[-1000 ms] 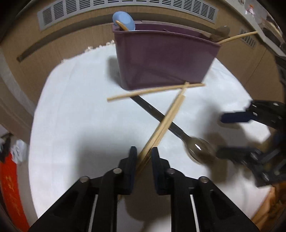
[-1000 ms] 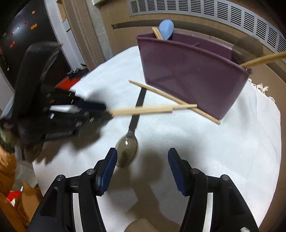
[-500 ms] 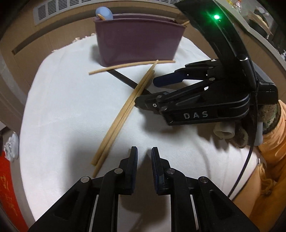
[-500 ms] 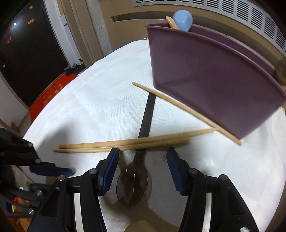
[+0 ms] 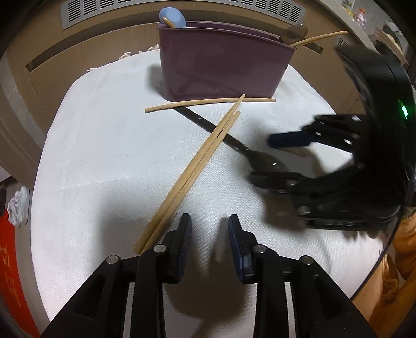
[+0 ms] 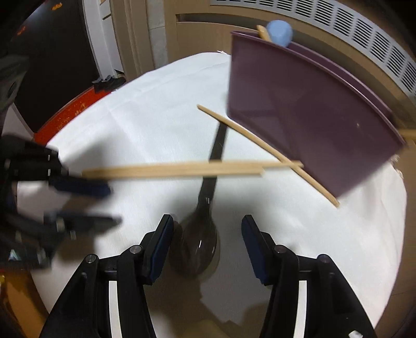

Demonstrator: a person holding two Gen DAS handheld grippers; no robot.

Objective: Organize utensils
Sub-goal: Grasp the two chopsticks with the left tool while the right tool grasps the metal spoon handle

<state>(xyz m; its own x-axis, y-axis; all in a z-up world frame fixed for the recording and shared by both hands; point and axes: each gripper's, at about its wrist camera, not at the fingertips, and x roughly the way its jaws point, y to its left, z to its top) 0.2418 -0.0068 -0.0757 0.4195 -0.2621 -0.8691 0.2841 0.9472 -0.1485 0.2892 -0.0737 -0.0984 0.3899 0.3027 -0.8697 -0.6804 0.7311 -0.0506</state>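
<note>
Purple plastic, smooth and slightly curved, the holder (image 5: 221, 70) stands at the far edge of the white woven cloth (image 5: 104, 169), already keeping a blue spoon (image 5: 173, 18) and a stick upright, which is presumably where the loose pieces belong. Near it lie a pair of pale square-cut wooden chopsticks (image 5: 192, 174) crossing a dark glossy spoon (image 6: 202, 244), with a single chopstick (image 5: 208, 102) along the holder's base. The right gripper (image 6: 206, 243) has its jaws apart, straddling the spoon's bowl as if to lift it; the left gripper (image 5: 209, 241), also apart and empty, sits just right of the pair's near ends.
</note>
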